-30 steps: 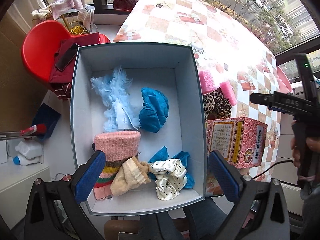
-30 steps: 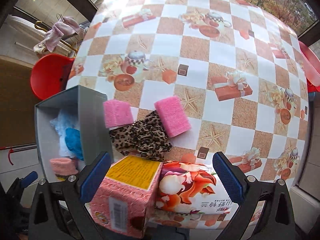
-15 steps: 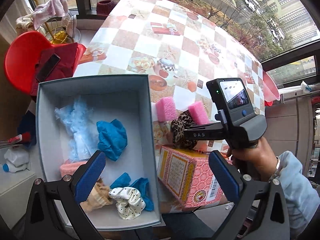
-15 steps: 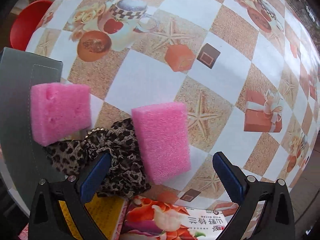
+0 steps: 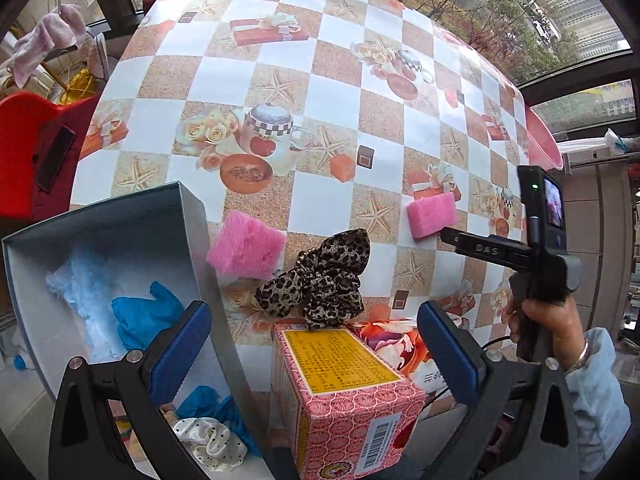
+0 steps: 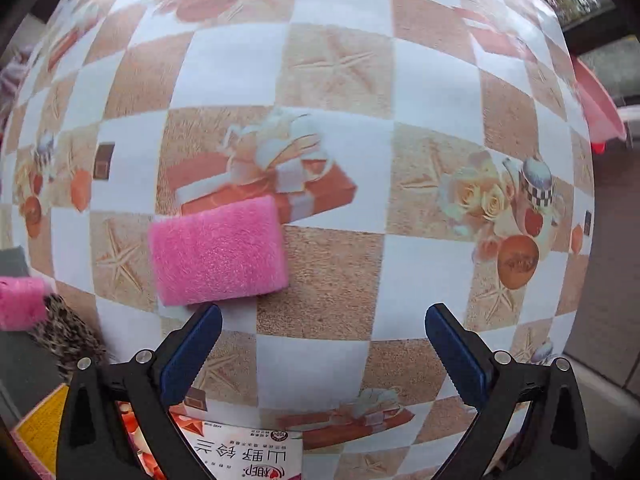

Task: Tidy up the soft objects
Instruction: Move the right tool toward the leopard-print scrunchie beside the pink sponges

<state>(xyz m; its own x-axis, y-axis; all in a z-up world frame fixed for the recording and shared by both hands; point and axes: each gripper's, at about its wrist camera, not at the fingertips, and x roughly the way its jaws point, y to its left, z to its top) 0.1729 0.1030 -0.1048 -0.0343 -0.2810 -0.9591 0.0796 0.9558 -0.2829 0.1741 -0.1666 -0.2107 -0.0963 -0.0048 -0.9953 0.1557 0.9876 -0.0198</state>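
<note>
Two pink sponges lie on the checked tablecloth. One pink sponge (image 5: 246, 246) rests against the grey box (image 5: 194, 220). The other pink sponge (image 5: 432, 214) (image 6: 218, 252) sits further right on a gift print. Between them lies a leopard scrunchie (image 5: 320, 280) (image 6: 64, 332). My right gripper (image 6: 323, 316) is open, low over the cloth, with its left finger just behind the right sponge. It shows in the left wrist view as the right gripper (image 5: 450, 236), held by a hand. My left gripper (image 5: 312, 320) is open and empty above the scrunchie. The box holds light blue feathers (image 5: 80, 288), a blue cloth (image 5: 140, 316) and a dotted scrunchie (image 5: 208, 440).
A pink patterned carton (image 5: 340, 392) stands at the near table edge with a flowered tissue pack (image 6: 248, 456) beside it. A pink basin (image 5: 540, 140) sits at the far right edge. A red chair (image 5: 24, 140) with dark items stands left of the table.
My left gripper swung right from over the box toward the table. My right gripper moved forward and right. The right sponge now lies further right, apart from the scrunchie.
</note>
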